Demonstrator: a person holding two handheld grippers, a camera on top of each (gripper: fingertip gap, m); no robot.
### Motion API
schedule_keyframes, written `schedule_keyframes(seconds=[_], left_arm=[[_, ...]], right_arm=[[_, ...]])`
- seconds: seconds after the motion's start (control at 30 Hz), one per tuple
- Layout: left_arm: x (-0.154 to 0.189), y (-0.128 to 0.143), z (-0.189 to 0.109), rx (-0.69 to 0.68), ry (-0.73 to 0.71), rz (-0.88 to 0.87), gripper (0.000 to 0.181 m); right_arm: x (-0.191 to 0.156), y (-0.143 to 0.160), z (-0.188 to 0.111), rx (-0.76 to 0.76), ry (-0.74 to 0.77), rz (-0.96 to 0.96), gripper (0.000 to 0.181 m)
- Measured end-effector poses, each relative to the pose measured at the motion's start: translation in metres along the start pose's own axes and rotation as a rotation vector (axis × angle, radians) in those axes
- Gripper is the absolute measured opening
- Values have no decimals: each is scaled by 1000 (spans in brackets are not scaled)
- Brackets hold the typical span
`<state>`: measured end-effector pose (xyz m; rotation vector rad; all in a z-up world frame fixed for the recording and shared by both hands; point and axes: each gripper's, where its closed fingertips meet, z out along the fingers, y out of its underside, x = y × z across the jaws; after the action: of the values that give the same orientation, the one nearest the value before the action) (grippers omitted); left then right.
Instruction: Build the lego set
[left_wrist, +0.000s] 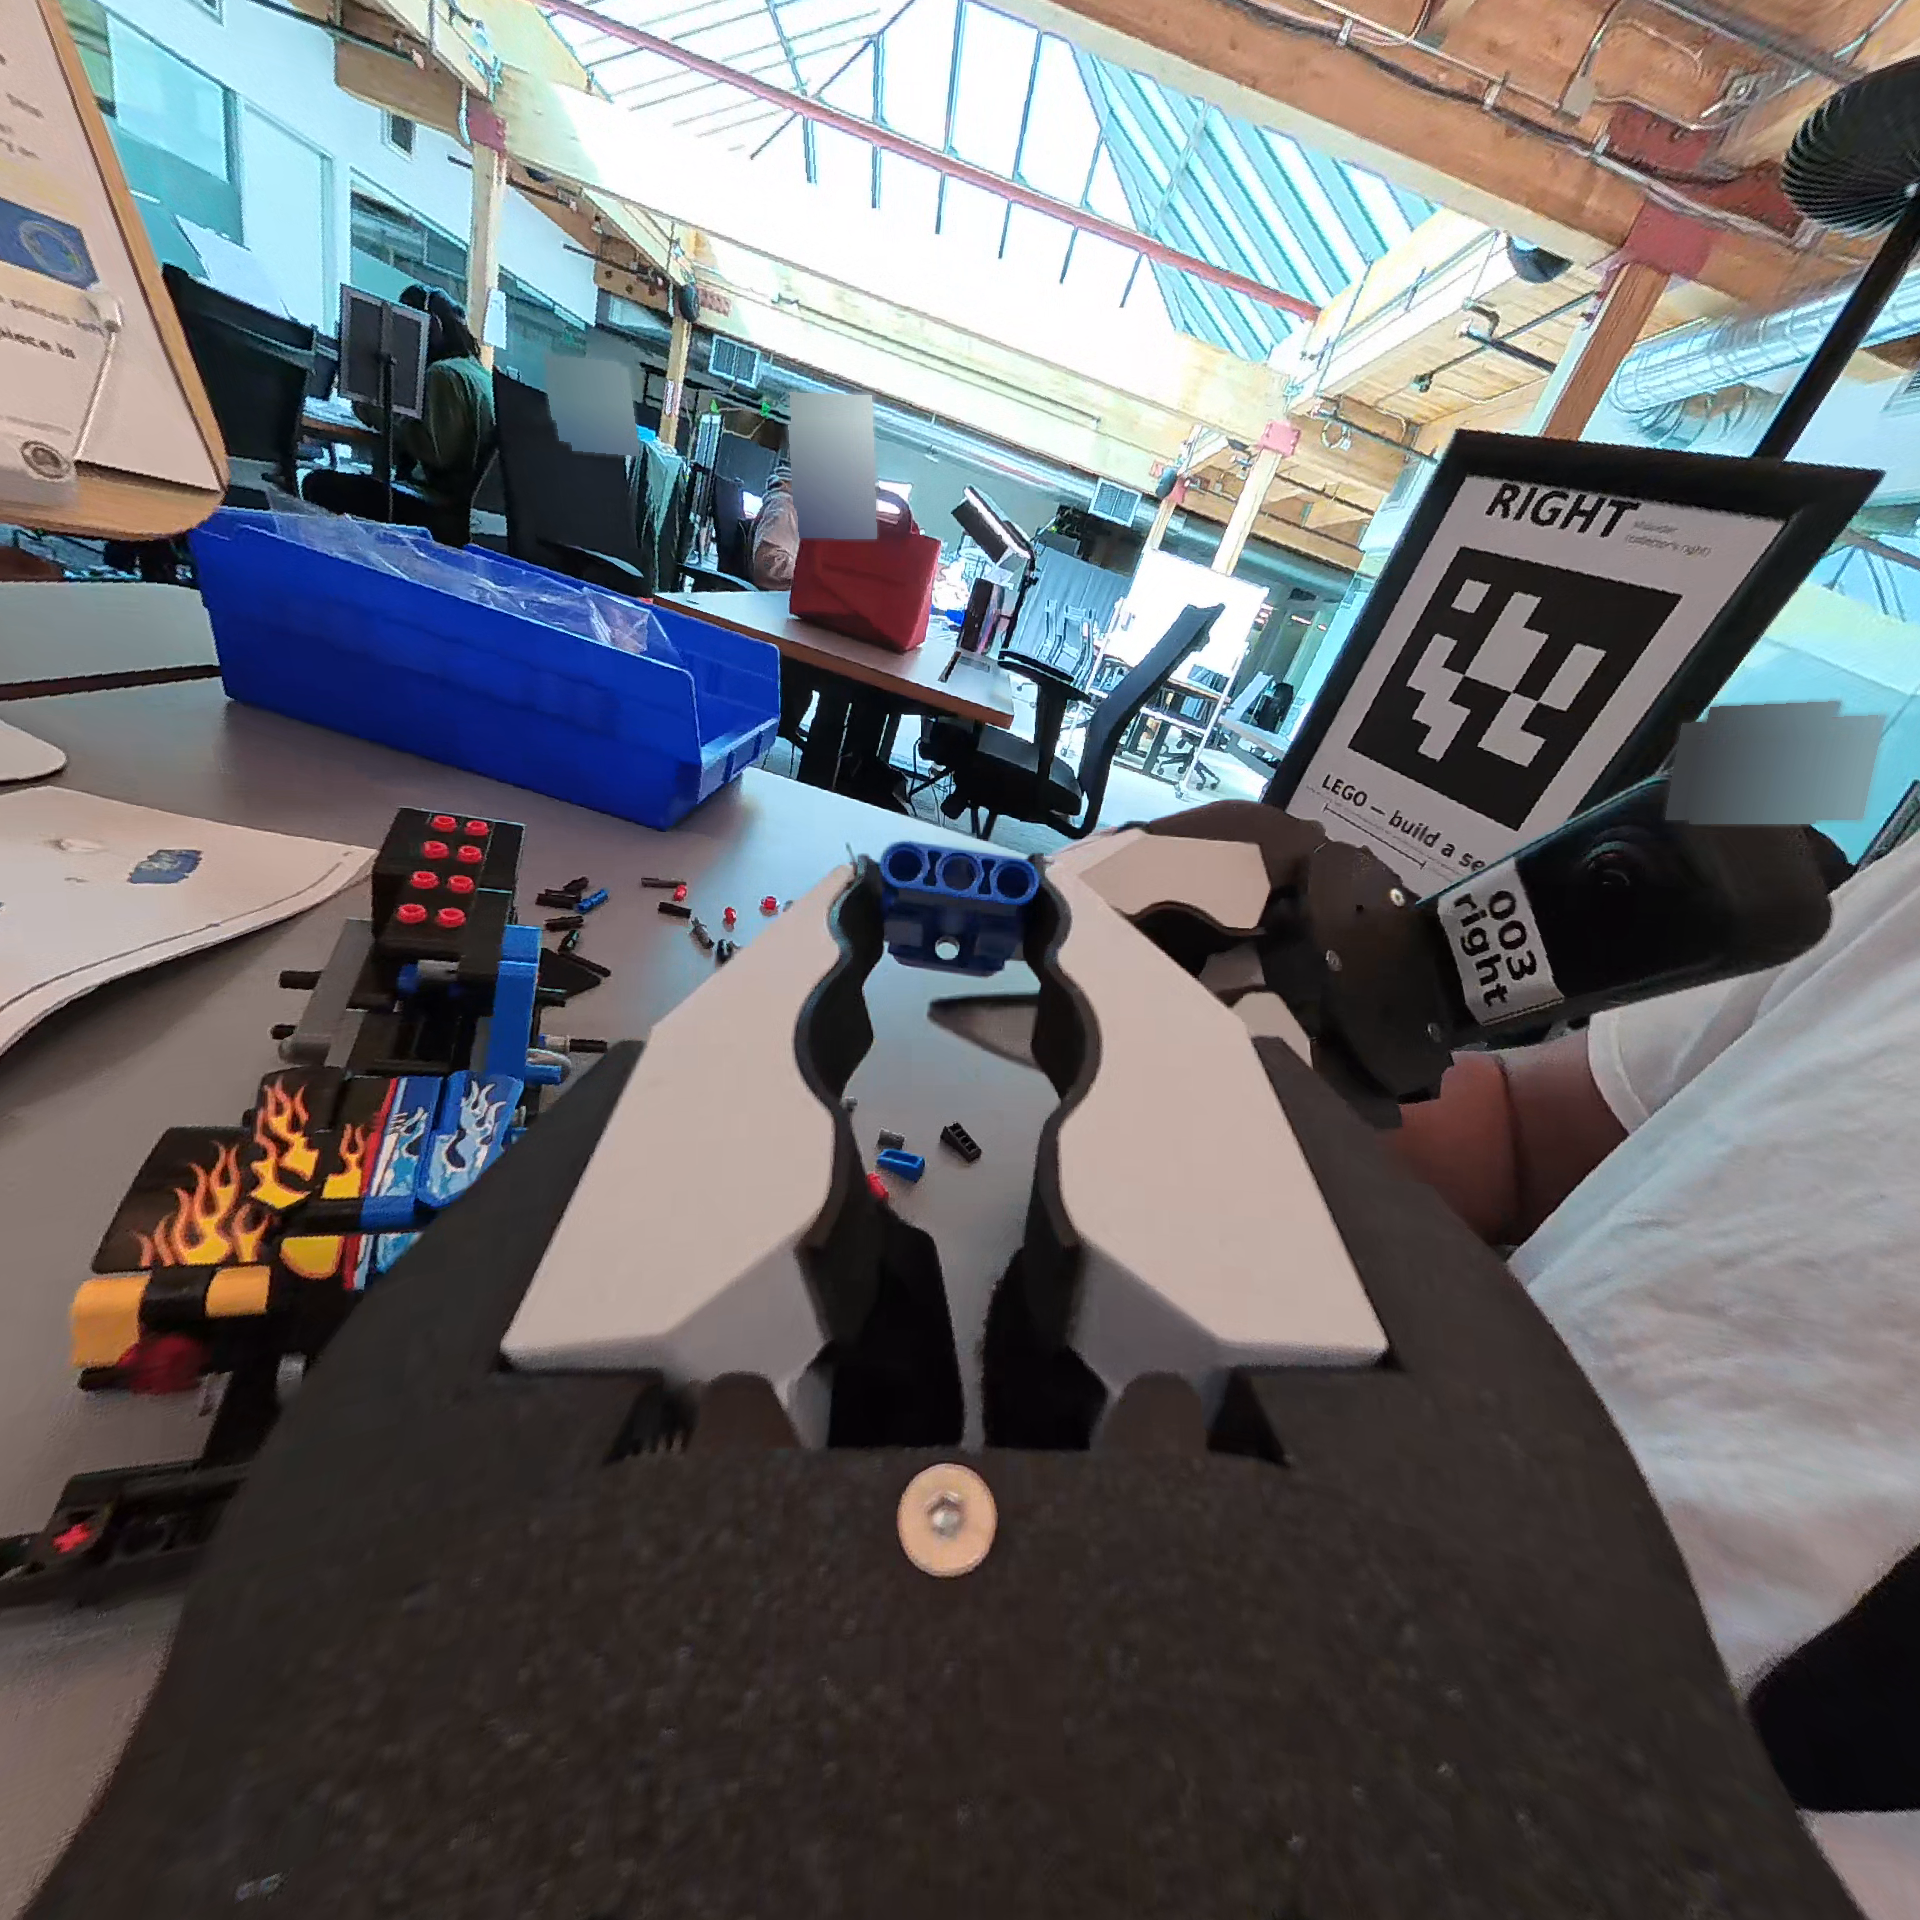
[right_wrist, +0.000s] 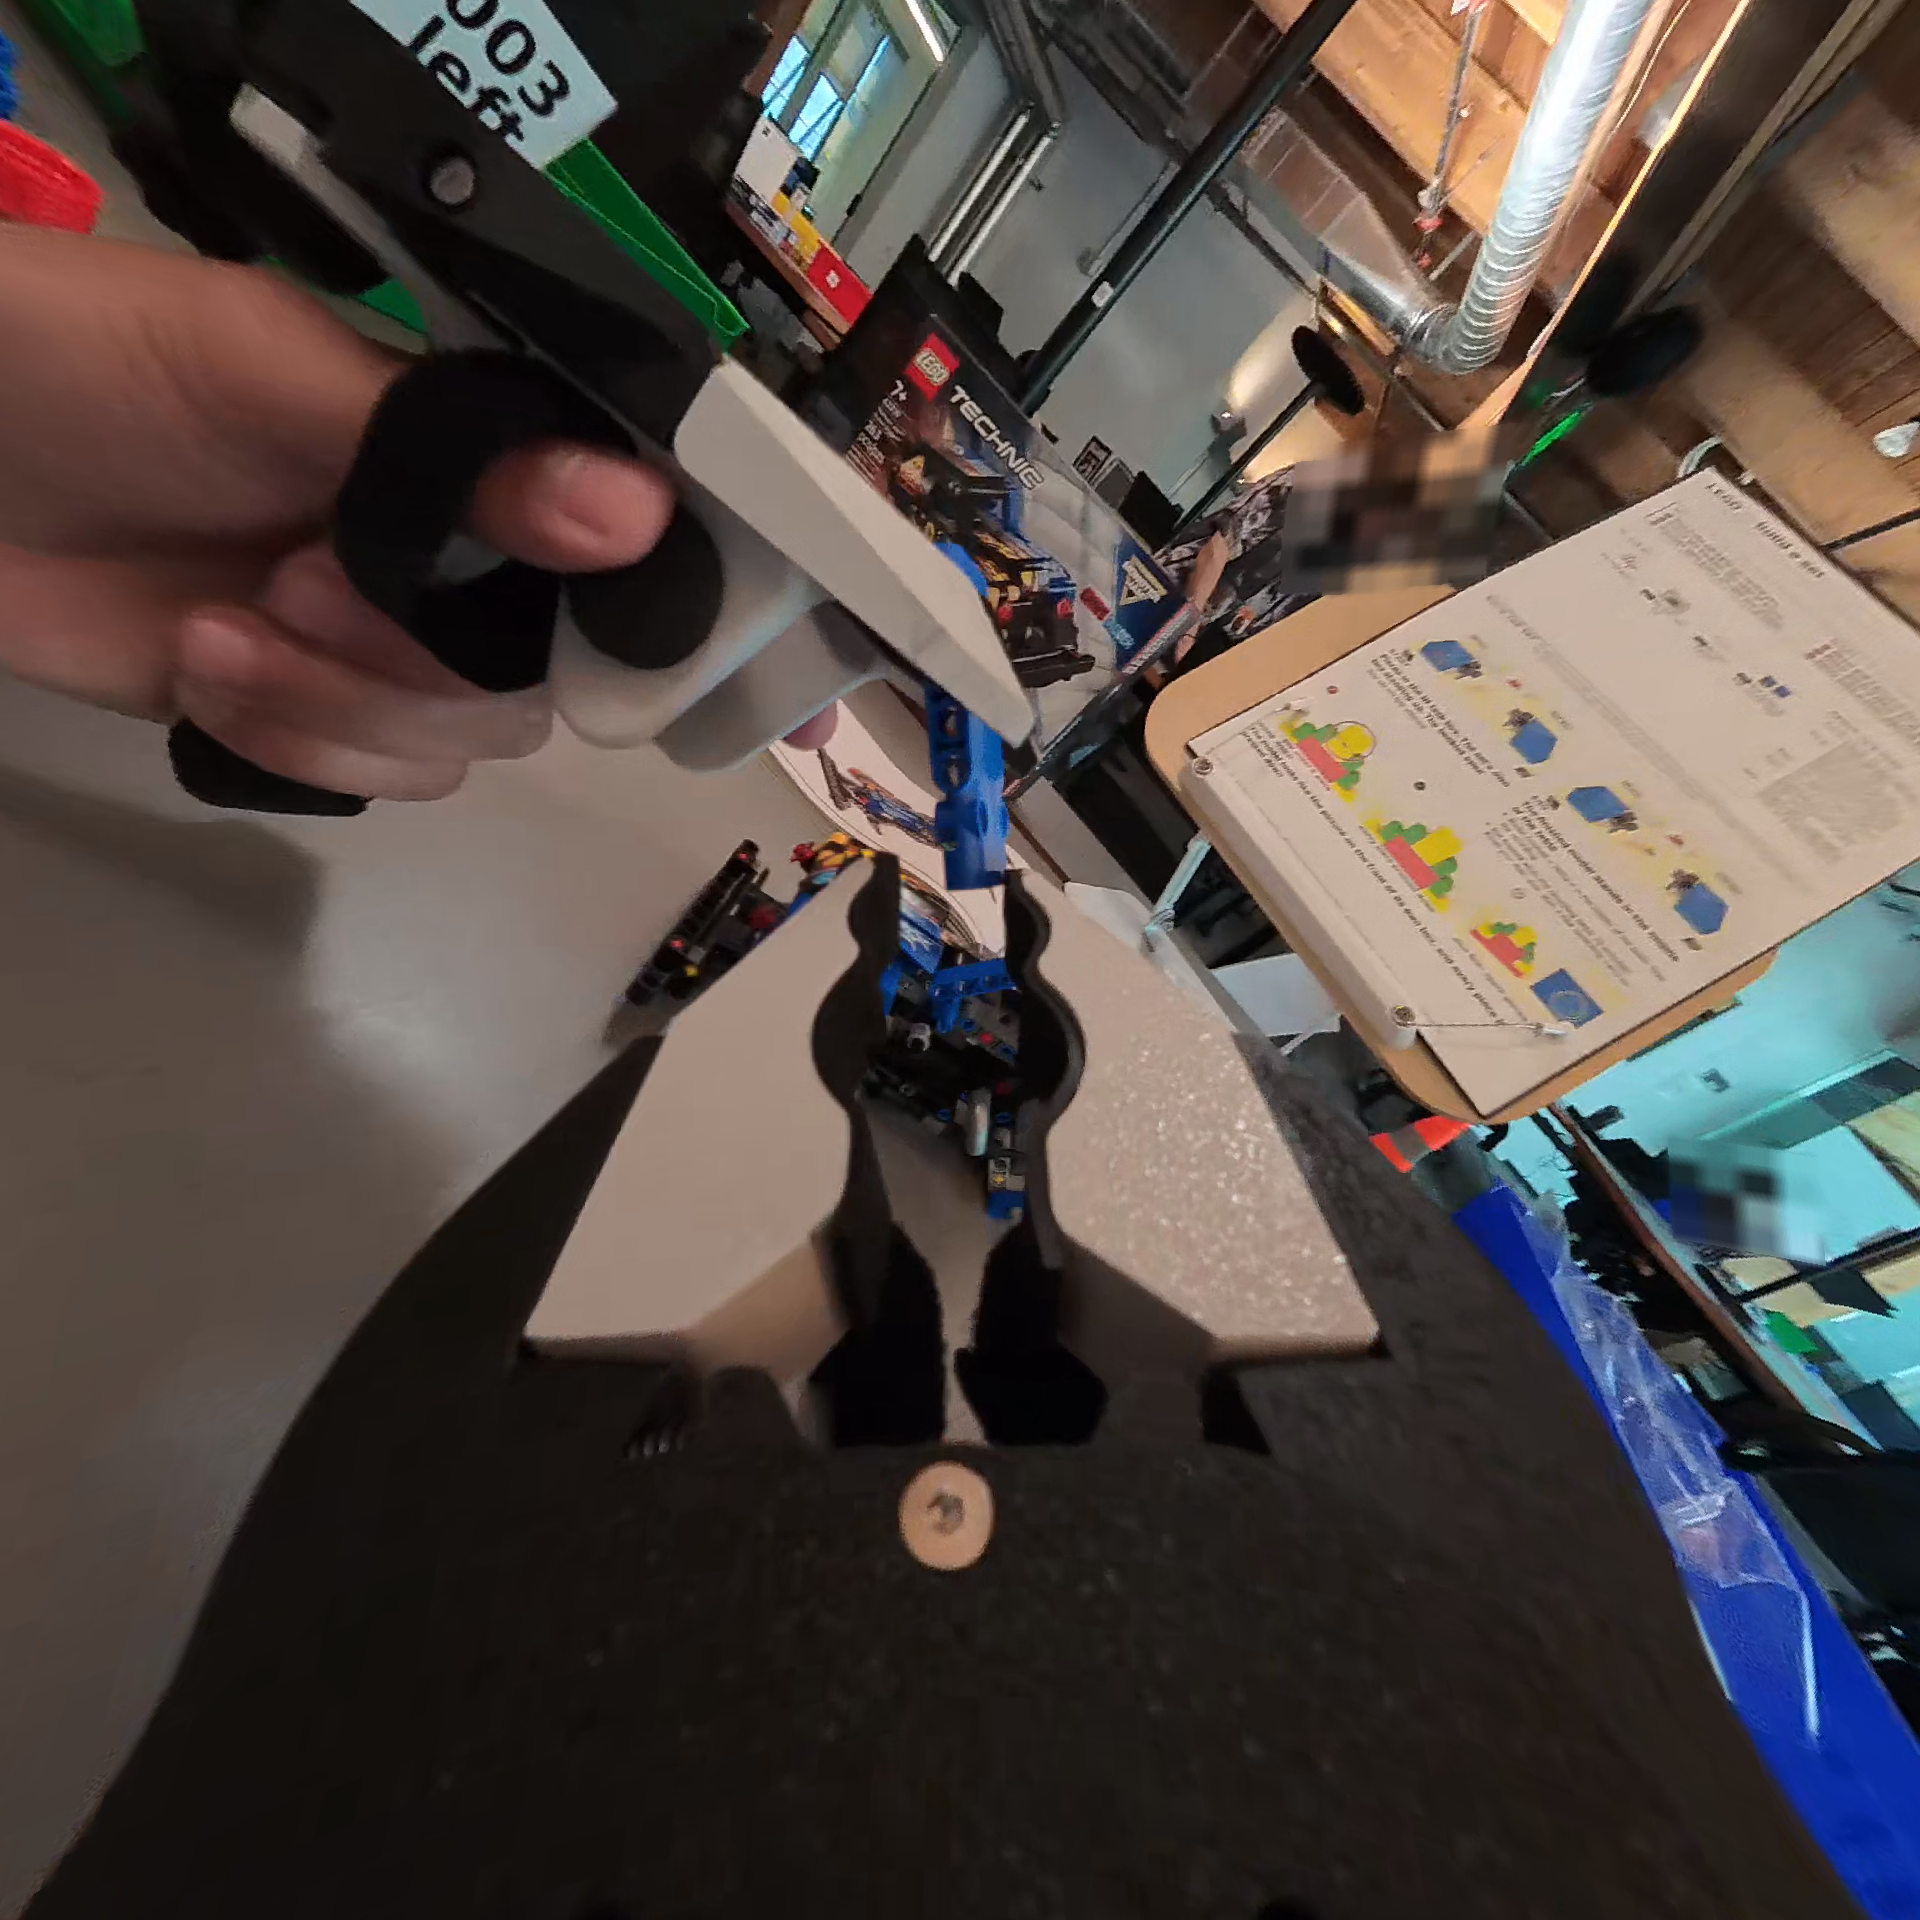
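Note:
My left gripper (left_wrist: 956, 883) is shut on a blue Technic connector (left_wrist: 956, 904) with three round holes and holds it above the grey table (left_wrist: 810, 831). In the right wrist view, the left gripper (right_wrist: 987, 707) holds the connector (right_wrist: 971, 800) hanging down to my right gripper (right_wrist: 951, 883). The right gripper's jaws stand a little apart with the connector's lower end between the tips; contact is unclear. One of its white fingers (left_wrist: 1174, 883) shows just right of the connector. The partly built model (left_wrist: 416, 1039), black and blue with flame stickers, lies to the left.
Small loose pins (left_wrist: 665, 904) are scattered on the table behind the model. A blue bin (left_wrist: 488, 665) stands at the back, and a framed marker sign (left_wrist: 1538, 665) at the right. A paper booklet (left_wrist: 156, 894) lies at the left. The set's box (right_wrist: 966, 468) and an instruction board (right_wrist: 1558, 790) stand beyond. The tips of both grippers are at nearly the same place.

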<state>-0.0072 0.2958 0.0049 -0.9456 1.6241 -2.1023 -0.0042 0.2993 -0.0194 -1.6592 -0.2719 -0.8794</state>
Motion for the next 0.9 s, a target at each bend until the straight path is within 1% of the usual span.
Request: schedule_keyframes(seconds=[0.07,0.17,0.27,0.37,0.43,0.5,0.57,0.6,0.63,0.7,0.77,0.9], left_arm=[[0,3,1,-12,-2,2,25],[1,11,4,-57,-15,25,25],[-1,16,6,-65,-29,13,25],[-4,21,7,-102,-31,22,25],[-1,21,7,-103,2,33,27],[7,16,5,-77,80,15,27],[24,5,1,-24,229,-76,29],[30,0,-1,-2,282,-127,29],[32,-3,-2,13,304,-156,29],[35,-5,-3,31,323,-148,27],[39,-3,-3,33,326,-103,23],[44,-3,-3,40,314,-34,19]], right_arm=[[3,0,0,2,25,-17,10],[0,3,-1,-4,20,-40,11],[-2,7,0,-26,21,-58,10],[0,11,1,-21,2,-13,7],[-1,12,1,18,-52,95,7],[-6,8,-2,85,-176,243,7],[-11,-2,-10,187,-325,408,7],[-13,-11,-17,255,-400,490,7],[-12,-19,-23,318,-460,568,7],[-11,-29,-30,393,-555,705,7],[-13,-31,-31,423,-616,802,7],[-18,-35,-34,475,-694,874,6]])
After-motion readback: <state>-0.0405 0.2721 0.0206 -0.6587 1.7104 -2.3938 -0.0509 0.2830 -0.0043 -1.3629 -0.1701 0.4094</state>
